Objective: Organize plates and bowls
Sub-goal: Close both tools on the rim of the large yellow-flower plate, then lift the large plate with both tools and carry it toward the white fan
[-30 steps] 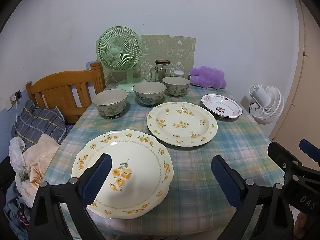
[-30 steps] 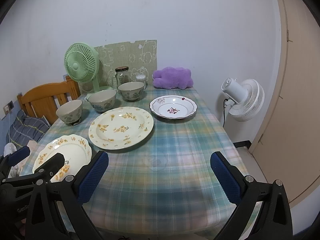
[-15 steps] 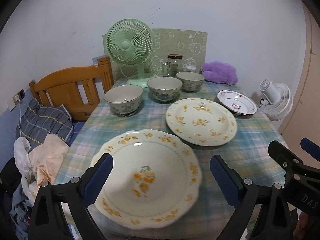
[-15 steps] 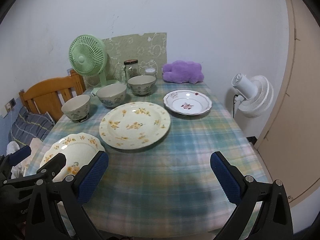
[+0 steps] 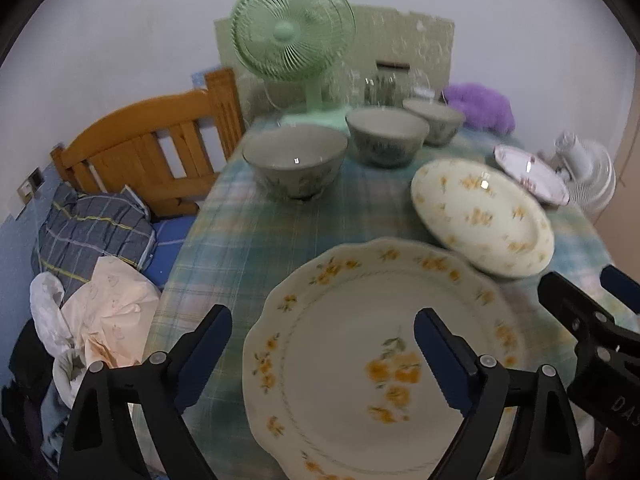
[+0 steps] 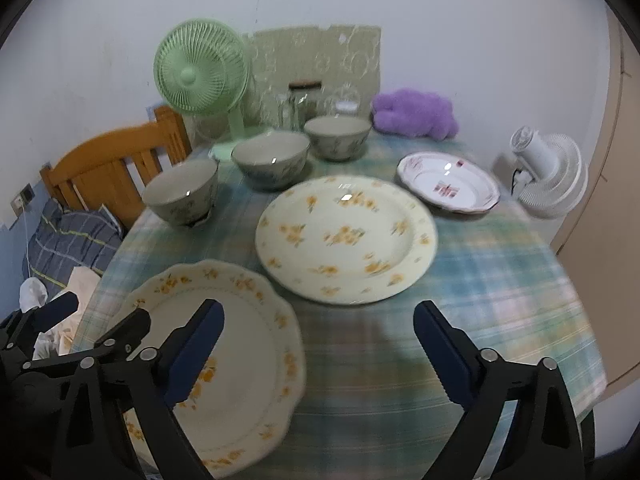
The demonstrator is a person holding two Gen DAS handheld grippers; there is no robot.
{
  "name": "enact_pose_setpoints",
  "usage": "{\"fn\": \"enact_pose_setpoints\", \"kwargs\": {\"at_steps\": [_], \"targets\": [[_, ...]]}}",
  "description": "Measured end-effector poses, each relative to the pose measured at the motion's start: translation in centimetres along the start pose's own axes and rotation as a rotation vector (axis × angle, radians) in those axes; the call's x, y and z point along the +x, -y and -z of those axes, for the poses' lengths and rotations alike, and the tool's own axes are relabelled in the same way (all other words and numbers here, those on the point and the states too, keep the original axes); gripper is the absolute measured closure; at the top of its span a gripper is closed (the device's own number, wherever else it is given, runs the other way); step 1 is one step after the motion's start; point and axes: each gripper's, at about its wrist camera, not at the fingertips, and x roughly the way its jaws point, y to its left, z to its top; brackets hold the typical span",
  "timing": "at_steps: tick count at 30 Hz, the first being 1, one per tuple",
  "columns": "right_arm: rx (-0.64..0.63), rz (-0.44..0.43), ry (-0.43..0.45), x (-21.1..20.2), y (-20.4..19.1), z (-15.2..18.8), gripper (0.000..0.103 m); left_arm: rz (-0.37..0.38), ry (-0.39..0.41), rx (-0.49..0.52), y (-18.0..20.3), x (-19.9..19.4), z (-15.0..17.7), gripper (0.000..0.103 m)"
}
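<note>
Left gripper hangs over the near scalloped plate, fingers spread and closing, nothing between them pinched; judged a lineup for that plate's left rim. Right gripper hangs over bare tablecloth, fingers spread and closing on nothing (no plate between them). Round yellow-flowered plate, red-patterned plate and three bowls stand separate and empty.

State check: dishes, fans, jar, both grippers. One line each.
Scalloped plate: flat on table, not gripped.
Round yellow-flower plate: flat, empty.
Red-pattern plate: flat, empty.
Three bowls: upright, unstacked, empty.
Green fan: upright.
Glass jar: lidded.
Left gripper: closing, nothing pinched.
Right gripper: closing, empty.
</note>
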Motion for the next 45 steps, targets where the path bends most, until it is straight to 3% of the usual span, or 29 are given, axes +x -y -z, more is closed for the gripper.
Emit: {"fn": "enact_pose_setpoints", "kwargs": {"at_steps": [9, 20, 34, 45], "targets": [[0.007, 0.001, -0.125, 4.8, -3.7, 1.4, 0.017, 0.087, -0.101, 0.081, -1.2, 4.6, 0.8, 0.014], [0.08, 0.038, -0.243, 7.9, -4.0, 2.5, 0.025, 0.159, -0.166, 0.144, -1.4, 7.7, 1.0, 0.016], [0.107, 0.083, -0.277, 7.8, -4.6, 1.9, 0.025, 0.227, -0.231, 0.093, -2.5, 7.4, 0.2, 0.017], [0.105, 0.114, -0.234, 5.3, -4.0, -0.4, 0.025, 0.251, -0.176, 0.097, -1.5, 4.9, -1.6, 0.017]]}}
